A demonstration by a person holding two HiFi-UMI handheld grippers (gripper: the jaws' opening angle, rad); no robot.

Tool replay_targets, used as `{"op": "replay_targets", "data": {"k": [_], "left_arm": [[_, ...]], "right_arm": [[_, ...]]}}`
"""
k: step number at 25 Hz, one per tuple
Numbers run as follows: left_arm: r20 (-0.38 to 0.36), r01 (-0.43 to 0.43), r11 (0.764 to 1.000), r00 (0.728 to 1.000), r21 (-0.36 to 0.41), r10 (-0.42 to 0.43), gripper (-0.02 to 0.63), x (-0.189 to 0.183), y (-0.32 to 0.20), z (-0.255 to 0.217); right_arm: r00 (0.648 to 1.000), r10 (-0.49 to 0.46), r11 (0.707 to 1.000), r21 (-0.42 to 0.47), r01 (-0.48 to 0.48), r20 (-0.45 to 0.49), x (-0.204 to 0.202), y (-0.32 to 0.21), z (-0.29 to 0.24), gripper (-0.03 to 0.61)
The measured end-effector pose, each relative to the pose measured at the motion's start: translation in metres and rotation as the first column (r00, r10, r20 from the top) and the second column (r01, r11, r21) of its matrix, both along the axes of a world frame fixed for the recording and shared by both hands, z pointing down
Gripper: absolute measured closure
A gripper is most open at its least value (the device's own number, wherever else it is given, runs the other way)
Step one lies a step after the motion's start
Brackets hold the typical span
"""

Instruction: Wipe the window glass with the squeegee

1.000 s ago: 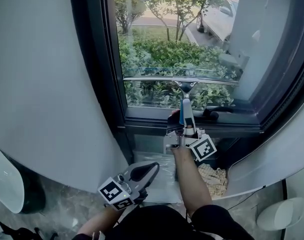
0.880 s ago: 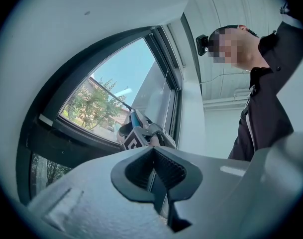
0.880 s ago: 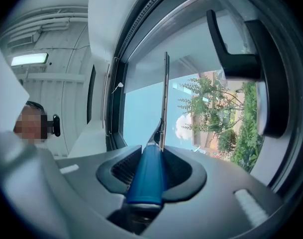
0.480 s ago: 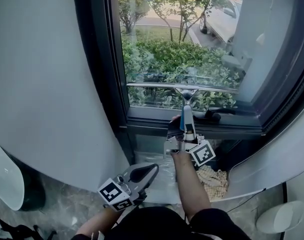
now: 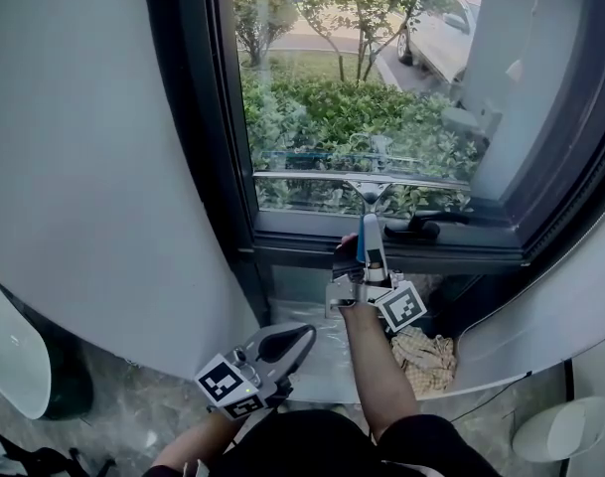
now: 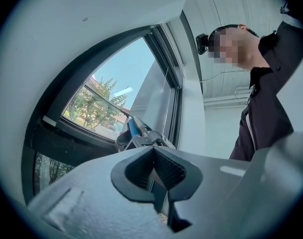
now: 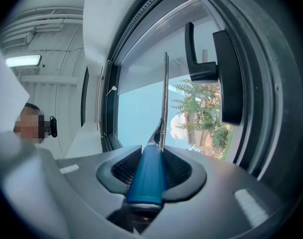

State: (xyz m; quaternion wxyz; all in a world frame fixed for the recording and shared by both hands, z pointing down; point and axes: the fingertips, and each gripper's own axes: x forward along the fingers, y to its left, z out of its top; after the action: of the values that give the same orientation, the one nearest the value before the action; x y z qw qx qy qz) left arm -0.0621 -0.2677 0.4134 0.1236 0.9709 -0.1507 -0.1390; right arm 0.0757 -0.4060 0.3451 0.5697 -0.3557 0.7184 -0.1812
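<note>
The squeegee has a blue handle and a thin metal blade bar lying level across the lower part of the window glass. My right gripper is shut on the blue handle, just below the window's bottom frame. In the right gripper view the blade runs straight up against the pane. My left gripper hangs low by the person's body with its jaws shut and nothing between them. From there the right gripper and the squeegee show in front of the window.
A black window handle sits on the lower frame, right of the squeegee. A checked cloth and a plastic sheet lie on the floor under the window. A curved white wall flanks the left.
The squeegee blade has slid a little down the glass toward the bottom frame, with the right gripper following. The left gripper has stayed where it was.
</note>
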Motion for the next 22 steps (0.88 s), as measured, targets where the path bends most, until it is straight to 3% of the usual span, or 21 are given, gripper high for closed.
{"op": "replay_targets", "data": {"k": [22], "left_arm": [[-0.008,-0.014,1.0,1.0,-0.003,0.014,0.618,0.004,0.009,0.001]], "right_arm": [[0.999,-0.02,0.995,-0.101,0.024,0.047,-0.005,0.007,0.024,0.445]]}}
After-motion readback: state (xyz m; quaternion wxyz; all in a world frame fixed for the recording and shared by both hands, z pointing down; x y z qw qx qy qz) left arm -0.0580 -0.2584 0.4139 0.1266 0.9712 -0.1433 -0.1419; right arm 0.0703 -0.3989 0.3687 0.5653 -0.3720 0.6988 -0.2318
